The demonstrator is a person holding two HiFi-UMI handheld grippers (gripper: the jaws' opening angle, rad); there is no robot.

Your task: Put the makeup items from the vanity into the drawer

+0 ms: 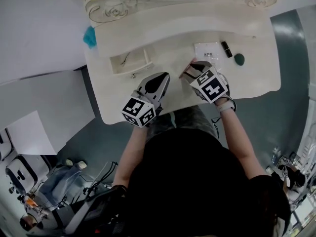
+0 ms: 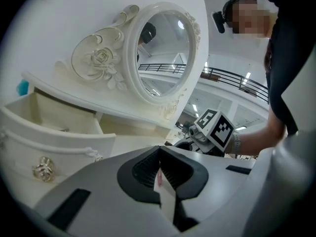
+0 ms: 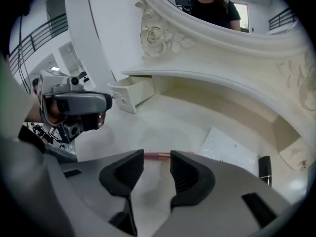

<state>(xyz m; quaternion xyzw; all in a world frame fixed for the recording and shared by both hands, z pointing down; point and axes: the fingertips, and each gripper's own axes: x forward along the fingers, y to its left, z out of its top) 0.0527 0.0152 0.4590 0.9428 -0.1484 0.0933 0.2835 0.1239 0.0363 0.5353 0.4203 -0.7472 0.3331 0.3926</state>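
Observation:
The cream vanity [image 1: 118, 95] has a small drawer [image 1: 129, 63] standing open at its left. My right gripper [image 1: 190, 71] points down at the tabletop, open, and a pink pencil with a metal band [image 3: 158, 155] lies on the table just past its fingertips, untouched. Beyond it lie a white packet [image 1: 206, 50], a black lipstick [image 1: 226, 48] and a dark green sponge [image 1: 239, 59]. My left gripper [image 1: 157, 83] hovers right of the drawer. Its jaws are shut on a thin white strip with a pink tip [image 2: 165, 189]. The drawer [image 2: 54, 127] is at the left of the left gripper view.
An oval mirror in an ornate frame [image 2: 163, 53] rises at the vanity's back. A teal object [image 1: 89, 36] sits by the vanity's far left corner. The person stands at the front edge. A white panel [image 1: 29, 132] and clutter lie on the floor to the left.

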